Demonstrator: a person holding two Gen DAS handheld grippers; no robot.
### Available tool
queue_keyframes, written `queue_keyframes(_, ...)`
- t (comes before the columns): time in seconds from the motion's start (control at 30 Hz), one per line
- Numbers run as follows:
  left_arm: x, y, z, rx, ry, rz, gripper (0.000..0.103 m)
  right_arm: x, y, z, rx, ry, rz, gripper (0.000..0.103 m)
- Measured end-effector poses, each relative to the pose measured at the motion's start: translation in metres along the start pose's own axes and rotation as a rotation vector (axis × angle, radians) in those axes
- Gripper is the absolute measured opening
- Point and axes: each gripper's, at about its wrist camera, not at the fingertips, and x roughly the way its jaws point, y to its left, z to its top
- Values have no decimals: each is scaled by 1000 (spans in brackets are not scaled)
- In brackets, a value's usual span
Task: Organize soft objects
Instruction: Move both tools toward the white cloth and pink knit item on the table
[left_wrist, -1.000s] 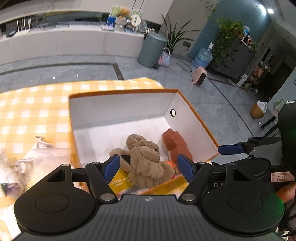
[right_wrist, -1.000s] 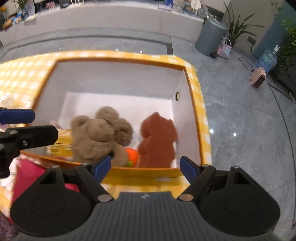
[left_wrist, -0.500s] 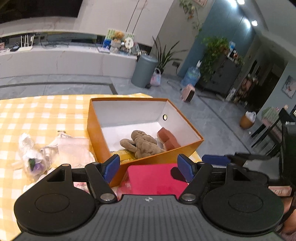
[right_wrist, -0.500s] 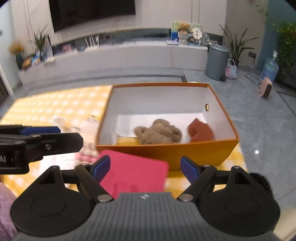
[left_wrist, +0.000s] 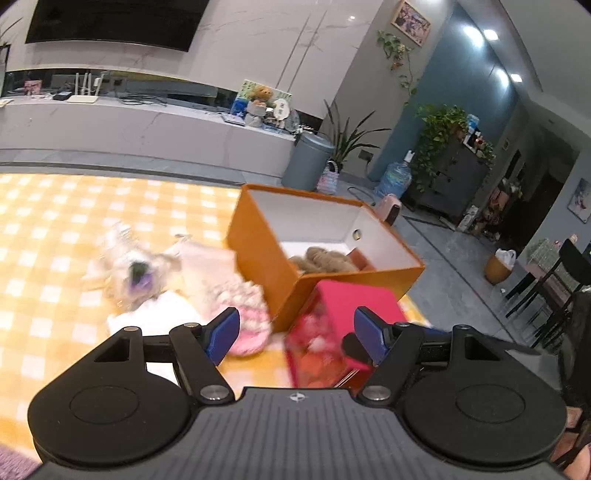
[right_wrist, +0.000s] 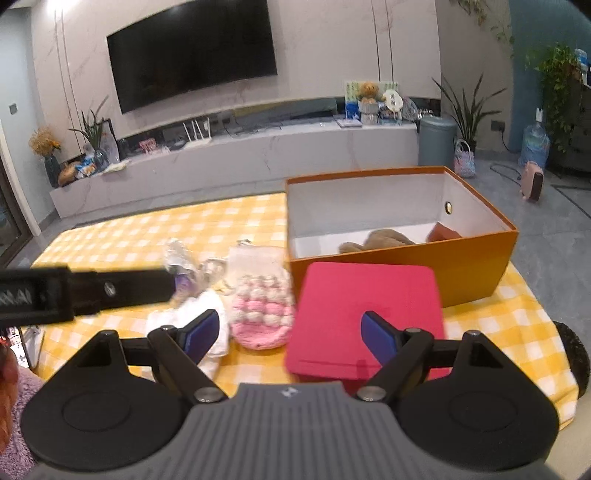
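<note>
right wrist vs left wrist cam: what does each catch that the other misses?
Right wrist only: the left gripper from the side, crossing at the left edge, and the whole wall TV.

Left wrist only: the dark cabinet with plants and a dining chair on the right.

Both: the orange box holding a tan plush, the red lid in front, and the pink-and-white knit piece on the yellow checked cloth.
</note>
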Motion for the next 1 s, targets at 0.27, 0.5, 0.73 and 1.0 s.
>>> queue_keyframes(0.27,-7,47,-23,-87,54,44,83,12,31,-24,-47,20,30,84)
queue_keyframes(0.5,-4,85,-30,-162,69,98,83,29,54,-35,-128,16,40,84)
queue_keyframes(0.73,6,112,-38,-205,102,127,83,46,66,-40,-174,43,59,84)
queue_keyframes(1.0,24,135,-43,-254,136,144,83,80,92,-46,-255,97,111,83)
